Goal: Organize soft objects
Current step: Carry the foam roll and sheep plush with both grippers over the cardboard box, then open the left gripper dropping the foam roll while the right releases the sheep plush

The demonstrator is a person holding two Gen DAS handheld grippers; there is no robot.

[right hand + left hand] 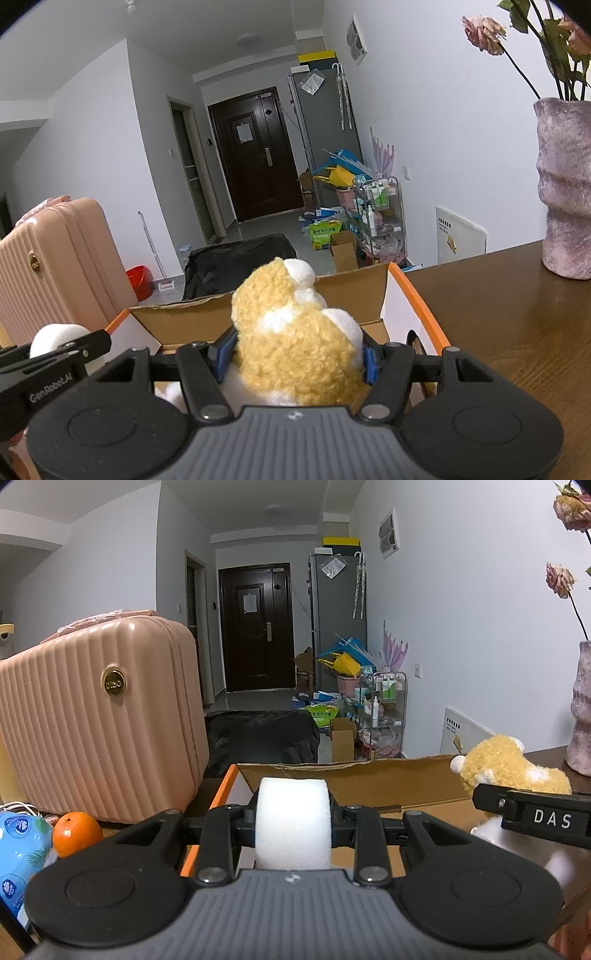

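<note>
While our left gripper [293, 825] clamps the foam [293, 823], our right gripper [295, 360] squeezes the plush [295, 347] over the box [417, 306].

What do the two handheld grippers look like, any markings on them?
Both are black linkage grippers on ribbed grey bodies. The right gripper has blue finger pads and white "DAS" lettering on its side; the left gripper reads "GenRobot.AI".

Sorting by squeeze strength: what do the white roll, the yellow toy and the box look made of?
White roll: probably foam, with a matte, fine-pored surface. Yellow plush toy: curly fleece-like fabric with white patches, likely stuffed. Box: corrugated cardboard, brown raw inside, orange-trimmed outside.
</note>
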